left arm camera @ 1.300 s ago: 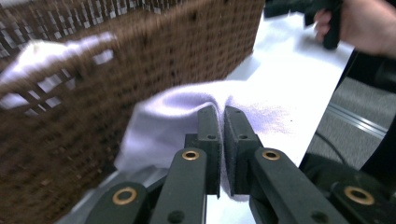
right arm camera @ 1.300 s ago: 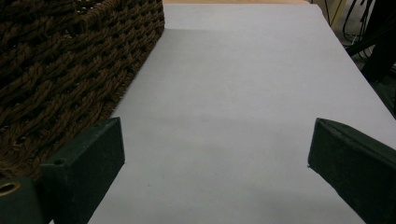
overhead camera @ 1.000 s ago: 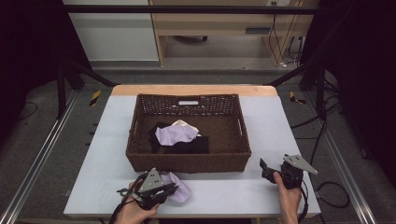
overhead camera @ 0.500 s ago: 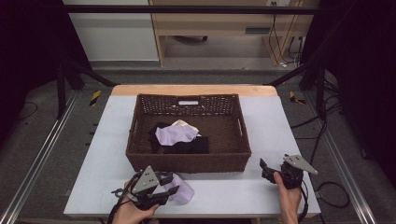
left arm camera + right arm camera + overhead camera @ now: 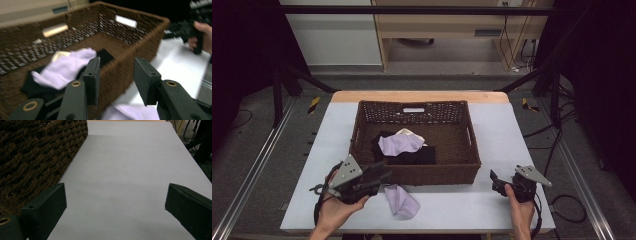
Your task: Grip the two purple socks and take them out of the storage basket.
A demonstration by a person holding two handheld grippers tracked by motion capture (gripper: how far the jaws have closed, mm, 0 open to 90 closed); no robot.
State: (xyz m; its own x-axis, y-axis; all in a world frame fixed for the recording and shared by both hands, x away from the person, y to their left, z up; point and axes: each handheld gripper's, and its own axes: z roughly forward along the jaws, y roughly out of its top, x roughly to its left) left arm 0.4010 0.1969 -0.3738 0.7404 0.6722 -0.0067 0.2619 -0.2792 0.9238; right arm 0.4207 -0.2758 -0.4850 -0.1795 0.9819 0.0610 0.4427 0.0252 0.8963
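Cloth [image 5: 402, 200] of a light purple colour lies flat on the white table [image 5: 492, 130], just in front of the brown basket [image 5: 362, 131]. It sits beside the left gripper [image 5: 382, 176], a little to its right and lower down. No jaw touches it. The left gripper's jaws have just been opening, and now they stand apart with nothing between them. In the left gripper view, the two black pads [image 5: 93, 75] point at the basket's front wall, and a bit of the purple cloth [image 5: 130, 112] peeks out at the bottom (the picture is blurry, so its edge is hard to see).

Inside the basket lie another purple cloth [image 5: 399, 144], a dark cloth [image 5: 417, 156] and something pale [image 5: 409, 132] that may be a cloth too.

The right gripper [image 5: 498, 181] sits low near the table's right front corner, held by a hand [image 5: 520, 212]. Its jaws are wide apart and hold nothing.
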